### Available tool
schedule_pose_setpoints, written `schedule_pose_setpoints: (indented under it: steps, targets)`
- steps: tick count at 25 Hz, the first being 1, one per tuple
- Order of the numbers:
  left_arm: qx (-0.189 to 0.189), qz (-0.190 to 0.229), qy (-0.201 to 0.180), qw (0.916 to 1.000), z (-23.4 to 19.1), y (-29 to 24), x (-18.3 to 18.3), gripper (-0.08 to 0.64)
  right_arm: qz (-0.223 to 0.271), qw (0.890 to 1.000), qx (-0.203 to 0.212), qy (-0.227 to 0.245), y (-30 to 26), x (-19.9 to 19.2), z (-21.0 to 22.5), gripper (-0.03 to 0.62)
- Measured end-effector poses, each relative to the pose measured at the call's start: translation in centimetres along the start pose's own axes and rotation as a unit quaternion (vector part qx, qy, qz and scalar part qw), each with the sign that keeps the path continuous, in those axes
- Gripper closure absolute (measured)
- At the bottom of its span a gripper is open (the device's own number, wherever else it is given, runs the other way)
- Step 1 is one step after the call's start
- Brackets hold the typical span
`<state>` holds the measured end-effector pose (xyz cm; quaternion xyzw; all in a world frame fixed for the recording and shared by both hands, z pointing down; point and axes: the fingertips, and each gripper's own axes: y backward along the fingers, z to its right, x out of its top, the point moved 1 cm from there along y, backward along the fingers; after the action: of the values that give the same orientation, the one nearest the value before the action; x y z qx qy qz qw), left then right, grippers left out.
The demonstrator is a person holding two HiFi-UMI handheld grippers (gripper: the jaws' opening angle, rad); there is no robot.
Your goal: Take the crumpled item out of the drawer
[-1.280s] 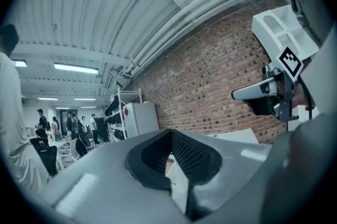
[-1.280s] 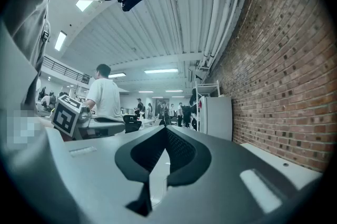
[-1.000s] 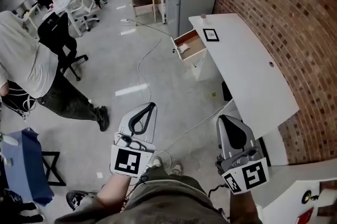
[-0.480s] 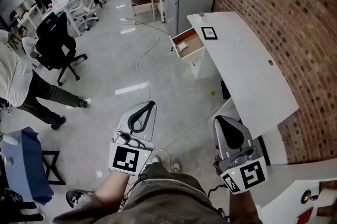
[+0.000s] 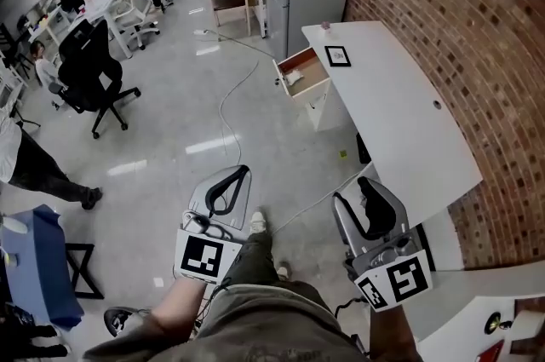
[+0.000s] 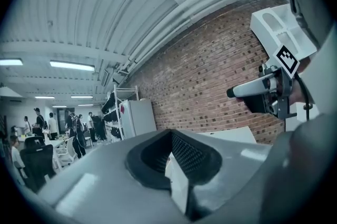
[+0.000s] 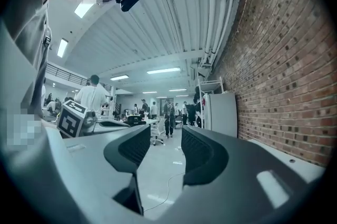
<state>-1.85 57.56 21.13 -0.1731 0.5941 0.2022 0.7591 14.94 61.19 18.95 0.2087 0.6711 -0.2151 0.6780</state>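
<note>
Right now your two claws sit low and close to you, both pointing level across the room. The left gripper (image 5: 241,175) is clenched, jaw against jaw with nothing in it, while the right gripper (image 5: 354,192) has just been opening and stands released, with only bare floor showing in the gap. Just off the right claw's outer side is the near end of the white desk (image 5: 409,122), which stretches ahead of it along the brick wall (image 5: 477,28). Follow that desk edge forward and you reach the open drawer (image 5: 313,66), pulled out of the desk's far end toward the room. It lies well ahead of the right claw and a little to its inner side — roughly between the lines the two claws point along. The crumpled item (image 5: 295,78), a small pale wad, rests on the drawer's floor toward the pulled-out front; it is too small from here to tell its long axis. Neither claw is near it, yet I'd judge the right one better placed — open, and on the desk side. You'd likely need to walk forward, then come down into the drawer from above.
</note>
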Motion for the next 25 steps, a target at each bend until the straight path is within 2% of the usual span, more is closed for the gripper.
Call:
schedule_pose_setpoints:
  steps: [6, 12, 25]
  targets:
    - [-0.004, -0.001, 0.004, 1.0, -1.5, -3.0, -1.4, 0.56, -0.011, 1.0, -0.011, -0.003, -2.7, -1.3, 2.2, 0.379]
    - [-0.002, -0.005, 0.013, 0.9999, -5.0, -7.0, -3.2, 0.56, -0.027, 1.0, -0.01, -0.011, -8.1, -2.6, 4.7, 0.385]
    - [-0.017, -0.007, 0.022, 0.9996, -18.4, -21.1, -6.1, 0.56, -0.05, 0.998, -0.027, -0.007, -26.3, -2.5, 11.6, 0.383]
